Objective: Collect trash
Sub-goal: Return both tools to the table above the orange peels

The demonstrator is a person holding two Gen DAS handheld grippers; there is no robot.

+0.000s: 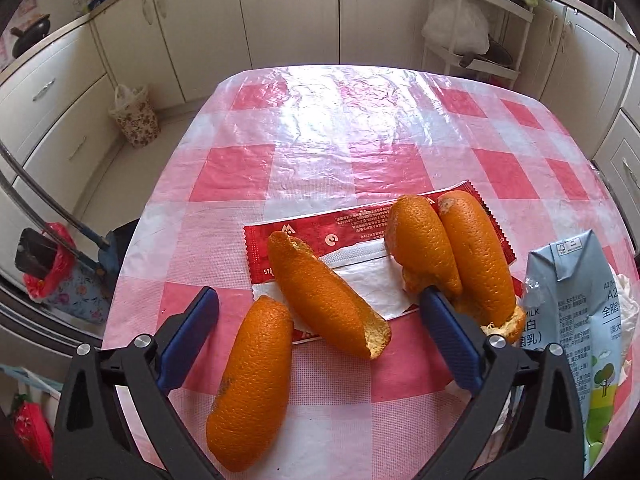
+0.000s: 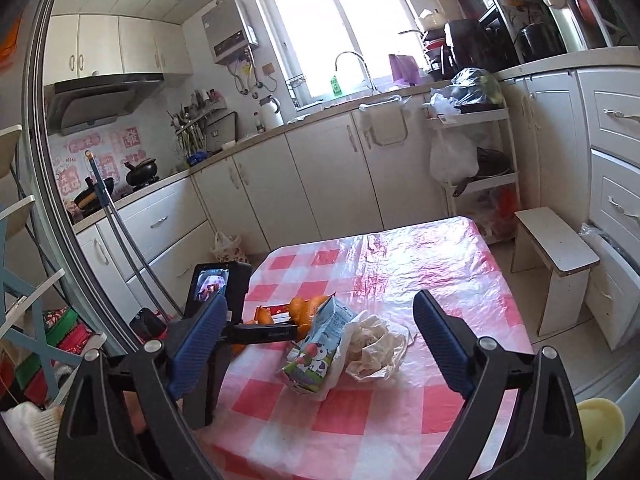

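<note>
Nothing looks collected yet. In the left wrist view, the left hand-held gripper (image 1: pixel 318 300) hangs released over orange peels (image 1: pixel 250 392) and a red wrapper (image 1: pixel 356 226) at frame centre, on the checked worktop (image 1: pixel 360 128). At lower right stands a milk carton (image 1: pixel 576 280). The right hand-held gripper (image 2: pixel 320 316) is also released, facing crumpled paper (image 2: pixel 372 344) at centre.
</note>
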